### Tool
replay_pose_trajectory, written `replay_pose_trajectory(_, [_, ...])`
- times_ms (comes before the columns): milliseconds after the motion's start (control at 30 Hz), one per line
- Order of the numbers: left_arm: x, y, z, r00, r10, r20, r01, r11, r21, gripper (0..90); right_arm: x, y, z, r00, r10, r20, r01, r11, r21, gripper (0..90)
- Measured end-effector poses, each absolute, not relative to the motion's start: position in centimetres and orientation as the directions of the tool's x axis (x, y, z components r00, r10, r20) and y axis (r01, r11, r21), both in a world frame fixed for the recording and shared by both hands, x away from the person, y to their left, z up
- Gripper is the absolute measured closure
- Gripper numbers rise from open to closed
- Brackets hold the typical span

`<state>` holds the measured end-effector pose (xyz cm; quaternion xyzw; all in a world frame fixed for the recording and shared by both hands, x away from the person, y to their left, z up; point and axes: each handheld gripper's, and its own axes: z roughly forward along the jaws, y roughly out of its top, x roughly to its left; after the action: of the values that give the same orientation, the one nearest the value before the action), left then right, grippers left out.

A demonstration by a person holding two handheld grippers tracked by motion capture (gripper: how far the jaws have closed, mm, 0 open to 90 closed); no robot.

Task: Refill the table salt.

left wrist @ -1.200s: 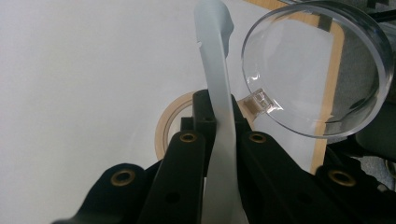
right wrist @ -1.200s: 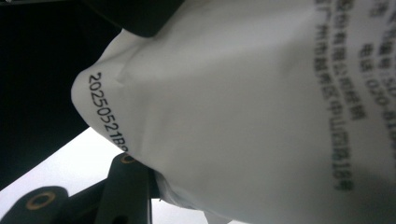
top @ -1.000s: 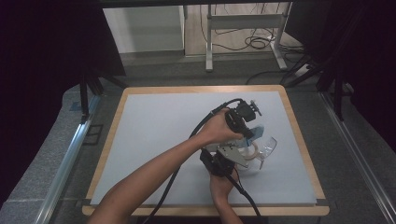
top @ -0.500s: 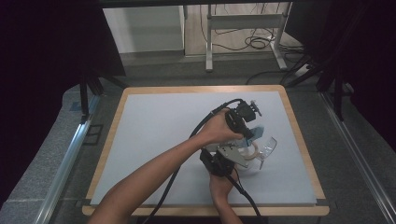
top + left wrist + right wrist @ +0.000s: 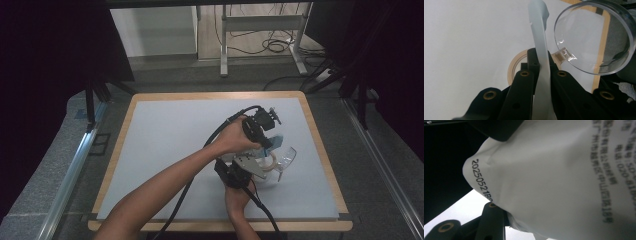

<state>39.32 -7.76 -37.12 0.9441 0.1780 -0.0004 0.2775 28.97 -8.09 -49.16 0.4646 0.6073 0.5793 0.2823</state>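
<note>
Pale blue-grey strip (image 5: 541, 62), thin and flat, standing upright on edge, pinched between closed black jaws, free end curling at top. White printed packet (image 5: 564, 182), soft and creased, bearing a date code and lines of text, clamped at its lower edge. Clear round lid (image 5: 594, 37), tilted, just beside strip. Tan tape ring (image 5: 512, 67) flat on tabletop (image 5: 165, 140).

We find the bench (image 5: 165, 145) bare and passable to the left and at the far side, while on the right the clear lid (image 5: 286, 156), the tape ring (image 5: 270, 167) and the white pouch (image 5: 564, 177) crowd both tools closely.
</note>
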Motion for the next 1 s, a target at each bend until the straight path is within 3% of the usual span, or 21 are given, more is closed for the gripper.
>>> replay_pose_trajectory(1000, [39.4,-7.84,-37.15,0.936,0.337,-0.1,0.338,-0.782,0.524,89.8,29.1,-8.18,-49.13,-0.406,0.892,0.196,0.238,-0.104,0.966,53.8])
